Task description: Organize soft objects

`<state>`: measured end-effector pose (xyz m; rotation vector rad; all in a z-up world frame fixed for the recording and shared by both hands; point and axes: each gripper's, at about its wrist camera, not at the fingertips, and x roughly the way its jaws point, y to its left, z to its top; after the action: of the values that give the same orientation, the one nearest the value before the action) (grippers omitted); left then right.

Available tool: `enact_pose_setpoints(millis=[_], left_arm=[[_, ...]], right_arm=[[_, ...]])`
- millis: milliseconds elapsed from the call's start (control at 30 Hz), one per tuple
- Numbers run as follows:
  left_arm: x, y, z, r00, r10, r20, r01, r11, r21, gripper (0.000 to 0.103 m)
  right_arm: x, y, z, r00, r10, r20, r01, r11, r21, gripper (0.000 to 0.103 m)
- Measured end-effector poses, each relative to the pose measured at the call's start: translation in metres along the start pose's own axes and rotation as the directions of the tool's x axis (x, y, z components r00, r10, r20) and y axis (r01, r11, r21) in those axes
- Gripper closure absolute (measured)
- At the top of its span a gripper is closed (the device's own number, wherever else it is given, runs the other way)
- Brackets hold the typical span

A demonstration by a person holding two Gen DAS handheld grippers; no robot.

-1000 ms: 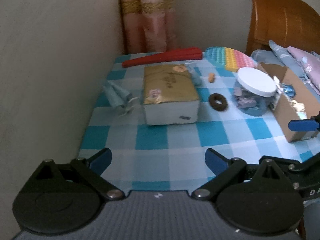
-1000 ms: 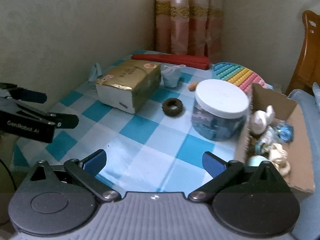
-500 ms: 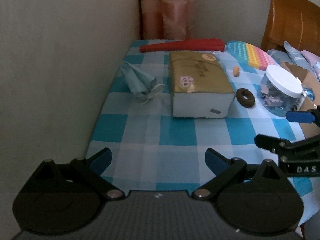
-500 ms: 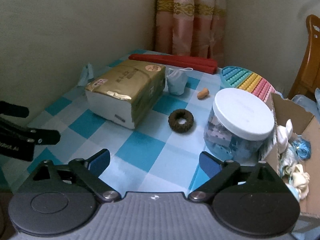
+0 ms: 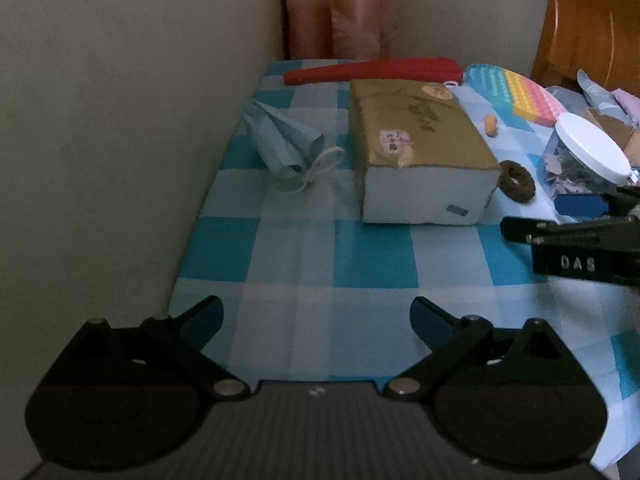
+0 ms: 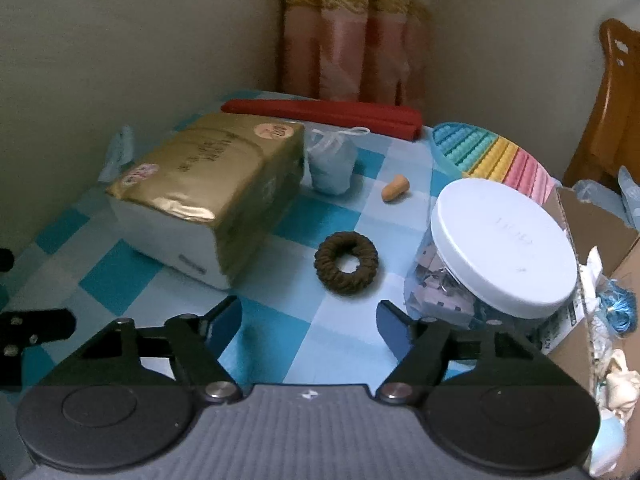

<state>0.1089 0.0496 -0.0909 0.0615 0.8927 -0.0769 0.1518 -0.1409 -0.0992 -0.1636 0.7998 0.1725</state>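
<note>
A brown scrunchie (image 6: 346,262) lies flat on the blue checked cloth, just ahead of my right gripper (image 6: 308,316). That gripper's jaws are closing with nothing between them. In the left wrist view the scrunchie (image 5: 516,186) sits right of a gold tissue pack (image 5: 416,152), and the right gripper (image 5: 548,218) reaches in from the right edge. A folded blue face mask (image 5: 280,140) lies left of the pack, well ahead of my open, empty left gripper (image 5: 316,316). A second blue mask bundle (image 6: 332,160) and an orange earplug (image 6: 394,188) lie behind the scrunchie.
A jar with a white lid (image 6: 500,248) stands right of the scrunchie. A cardboard box (image 6: 600,232) holding soft toys is at the far right. A red pouch (image 6: 320,114) and a rainbow bubble mat (image 6: 492,156) lie at the back. A wall runs along the table's left edge.
The right gripper has come forward and down toward the scrunchie, and its jaws have narrowed. The left gripper has drifted left and lower, bringing the mask and tissue pack nearer.
</note>
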Motion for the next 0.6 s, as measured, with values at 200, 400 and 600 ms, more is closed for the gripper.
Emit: enact_pose_setpoints(millis=[200, 400, 600], left_arm=[[0.005, 0.002, 0.001, 1.0, -0.001, -0.006, 0.001, 1.0, 0.002, 0.004], [0.012, 0.002, 0.001, 1.0, 0.001, -0.021, -0.001, 1.0, 0.003, 0.004], [0.016, 0.002, 0.001, 1.0, -0.003, -0.03, 0.003, 1.0, 0.004, 0.004]], right_arm=[[0.014, -0.005, 0.003, 1.0, -0.022, -0.008, 0.023, 0.999, 0.044, 0.036], [0.02, -0.006, 0.007, 0.999, -0.039, -0.001, 0.039, 0.996, 0.082, 0.043], [0.024, -0.004, 0.011, 0.998, -0.056, 0.012, 0.055, 0.994, 0.096, 0.044]])
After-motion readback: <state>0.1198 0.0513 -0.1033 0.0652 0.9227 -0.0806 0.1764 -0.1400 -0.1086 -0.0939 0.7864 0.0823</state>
